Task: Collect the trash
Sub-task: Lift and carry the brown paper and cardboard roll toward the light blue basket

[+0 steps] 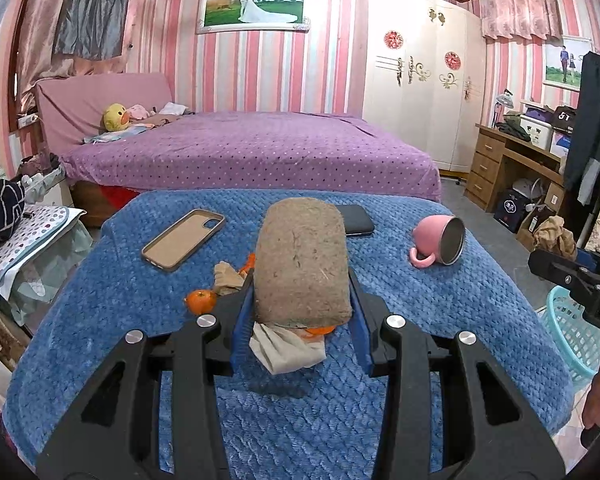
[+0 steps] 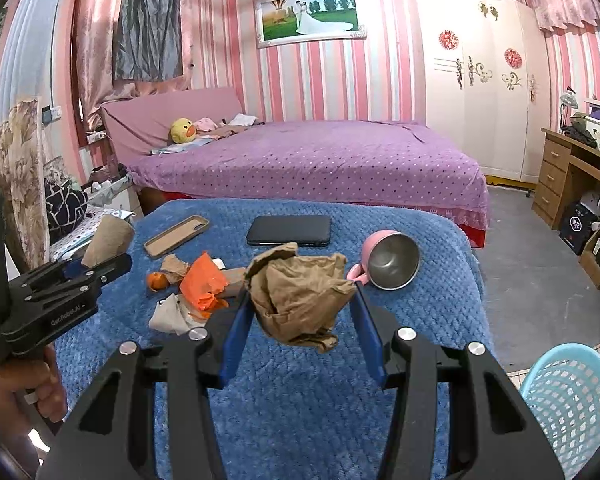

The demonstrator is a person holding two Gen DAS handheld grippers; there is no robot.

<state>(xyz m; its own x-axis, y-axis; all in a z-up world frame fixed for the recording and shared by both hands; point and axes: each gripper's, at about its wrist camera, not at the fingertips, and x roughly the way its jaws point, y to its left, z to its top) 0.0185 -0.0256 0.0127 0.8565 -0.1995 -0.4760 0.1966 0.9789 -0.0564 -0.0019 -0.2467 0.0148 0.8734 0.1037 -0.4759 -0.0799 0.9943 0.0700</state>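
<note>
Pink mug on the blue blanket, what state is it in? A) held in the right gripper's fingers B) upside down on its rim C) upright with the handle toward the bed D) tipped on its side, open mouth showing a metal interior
D: the pink mug lies on its side on the blue blanket, its open mouth showing a metal interior, while the right gripper holds crumpled brown paper instead.

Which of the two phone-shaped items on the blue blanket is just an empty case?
The tan phone case, lying open side up with its camera cutout visible; the black phone beside it is solid.
</note>
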